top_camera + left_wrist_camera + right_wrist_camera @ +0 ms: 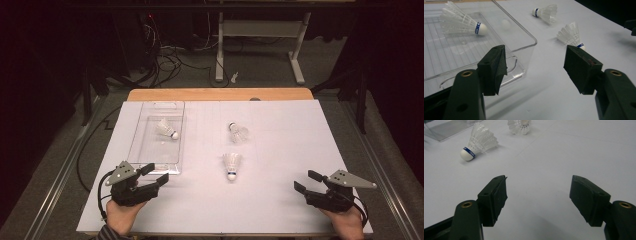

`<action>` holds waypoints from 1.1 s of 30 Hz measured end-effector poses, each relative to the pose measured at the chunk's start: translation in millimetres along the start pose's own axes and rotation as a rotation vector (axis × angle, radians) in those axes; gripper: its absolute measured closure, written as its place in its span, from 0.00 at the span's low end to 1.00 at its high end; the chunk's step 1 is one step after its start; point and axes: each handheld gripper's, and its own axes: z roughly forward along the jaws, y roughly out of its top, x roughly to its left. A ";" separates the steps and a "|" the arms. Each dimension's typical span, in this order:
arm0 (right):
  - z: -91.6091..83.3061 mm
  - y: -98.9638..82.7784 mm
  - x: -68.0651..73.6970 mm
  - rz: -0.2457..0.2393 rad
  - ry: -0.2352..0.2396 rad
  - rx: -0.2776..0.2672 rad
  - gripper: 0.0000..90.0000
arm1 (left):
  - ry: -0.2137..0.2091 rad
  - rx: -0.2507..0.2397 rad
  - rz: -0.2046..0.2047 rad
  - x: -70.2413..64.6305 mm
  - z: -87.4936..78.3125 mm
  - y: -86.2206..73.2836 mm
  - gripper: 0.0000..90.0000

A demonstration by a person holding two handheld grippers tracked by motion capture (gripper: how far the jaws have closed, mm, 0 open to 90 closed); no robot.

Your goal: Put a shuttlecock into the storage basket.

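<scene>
Along the bottom edge of the high view, the left gripper sits at lower left and the right gripper at lower right, each held in a hand above the white counter. Both have their jaws spread wide with nothing between them, as each gripper view confirms. Just beyond the left gripper lies a clear plastic tray, its near corner close to the jaws. Near the centre of the frame, a shuttlecock lies on the counter with its cork end toward the bottom. A little farther up, a second shuttlecock lies with its cork toward the upper left. Inside the tray, toward the upper left of the frame, rests a third shuttlecock, its cork pointing to the lower right.
</scene>
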 end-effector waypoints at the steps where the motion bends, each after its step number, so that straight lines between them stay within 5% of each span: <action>1: -0.1 0.1 0.1 0.000 0.000 -0.001 0.34 | 0.001 -0.003 0.001 -0.6 0.0 0.7 0.39; 10: 0.2 0.0 0.8 -0.001 0.002 0.003 0.34 | -0.006 -0.006 0.037 -11.3 5.7 9.4 0.39; 33: 0.2 -0.5 -0.5 0.008 -0.003 0.002 0.34 | -0.059 0.005 0.038 -20.8 22.1 18.8 0.41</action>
